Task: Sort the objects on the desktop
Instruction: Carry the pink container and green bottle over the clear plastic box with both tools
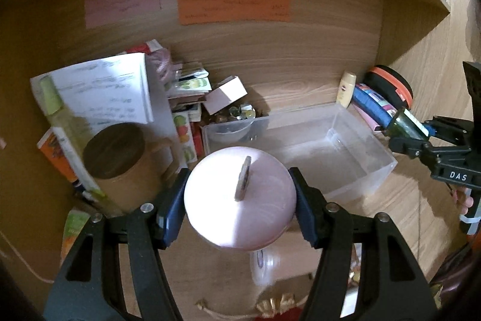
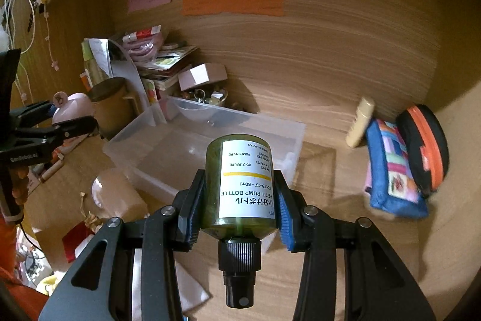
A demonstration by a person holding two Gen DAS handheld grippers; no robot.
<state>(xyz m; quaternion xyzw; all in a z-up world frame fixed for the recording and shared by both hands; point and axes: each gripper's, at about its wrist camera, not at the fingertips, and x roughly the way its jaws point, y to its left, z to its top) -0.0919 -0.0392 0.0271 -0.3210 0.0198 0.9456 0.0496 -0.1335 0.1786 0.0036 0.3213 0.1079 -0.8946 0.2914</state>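
My left gripper (image 1: 239,197) is shut on a round pink lid (image 1: 240,200) with a small knob, held above the wooden desk in front of the clear plastic bin (image 1: 360,167). It also shows in the right wrist view (image 2: 73,107) at the left. My right gripper (image 2: 239,197) is shut on a green pump bottle (image 2: 240,185) with a white label and black pump head pointing toward the camera. In the left wrist view the bottle (image 1: 404,125) hangs at the right, beside the bin.
A tan canister with a dark lid (image 1: 120,158) stands left of the bin. Papers, boxes and a bowl of trinkets (image 1: 237,113) pile at the back left. A cream tube (image 2: 359,122), a blue patchwork pouch (image 2: 390,173) and a black-orange case (image 2: 427,146) lean at the right.
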